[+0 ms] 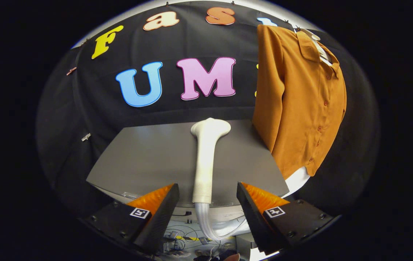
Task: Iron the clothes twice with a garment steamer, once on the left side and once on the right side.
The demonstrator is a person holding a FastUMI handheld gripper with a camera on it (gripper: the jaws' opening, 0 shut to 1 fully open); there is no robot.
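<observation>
A white garment steamer point(205, 159) lies on the grey table point(144, 156), its wide head pointing toward the back wall and its handle reaching over the table's near edge. A ribbed white hose point(206, 221) curls down from the handle end. My gripper point(208, 190) is open, with the steamer's handle end in the gap between the fingers and neither finger touching it. An orange button-up shirt point(301, 98) hangs on a hanger to the right of the steamer, beyond the right finger, with a white layer showing under its hem.
The table's near edge runs just ahead of the fingers. Below it, cables point(184, 235) and small items lie on the floor. The black cloth wall stands behind the table and the shirt.
</observation>
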